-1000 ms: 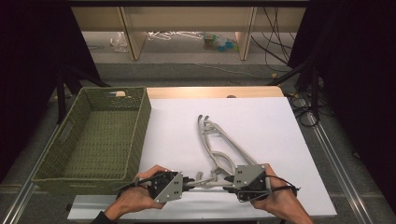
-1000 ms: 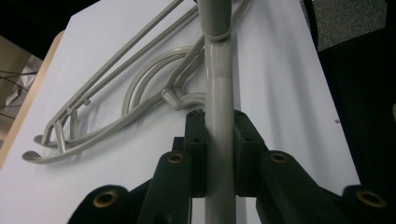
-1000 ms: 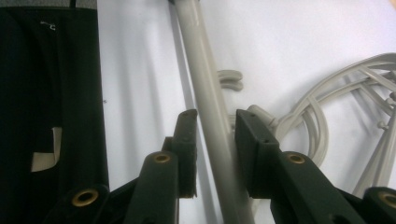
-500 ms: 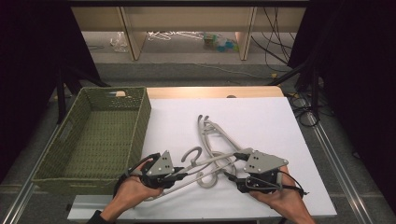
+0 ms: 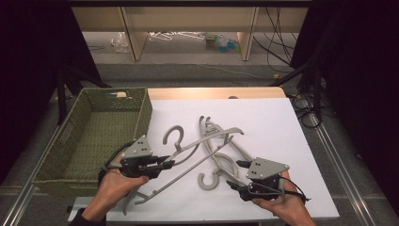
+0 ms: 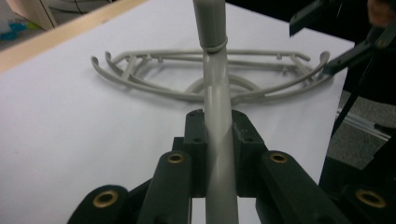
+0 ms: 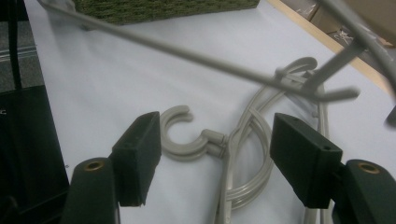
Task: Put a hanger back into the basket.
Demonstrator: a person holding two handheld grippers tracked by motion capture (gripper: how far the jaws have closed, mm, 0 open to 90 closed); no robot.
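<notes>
1. The left gripper (image 5: 162, 162) was seen clenched on the neck of a grey hanger (image 5: 197, 162), just below its hook; in the left gripper view the hanger's stem (image 6: 215, 140) was pinched between the two black pads.
2. Compared with the frame a second earlier, this hanger had been lifted and swung: then it was held low between both grippers at the near table edge, whereas now its hook pointed away from the left gripper and its long bar slanted down toward the near edge.
3. The right gripper (image 5: 237, 176) was found released, its jaws having just been opening; nothing was pressed between them.
4. Just ahead of the right gripper's parted jaws, a second hanger (image 7: 196, 142) was lying flat on the white table (image 5: 282, 132), its hook framed between the pads without being touched.
5. Earlier the right gripper had been closed on the hanger pile; now it was resting apart from it.
6. A green woven basket (image 5: 94, 136) was standing just beyond and beside the left gripper, unchanged from before.
</notes>
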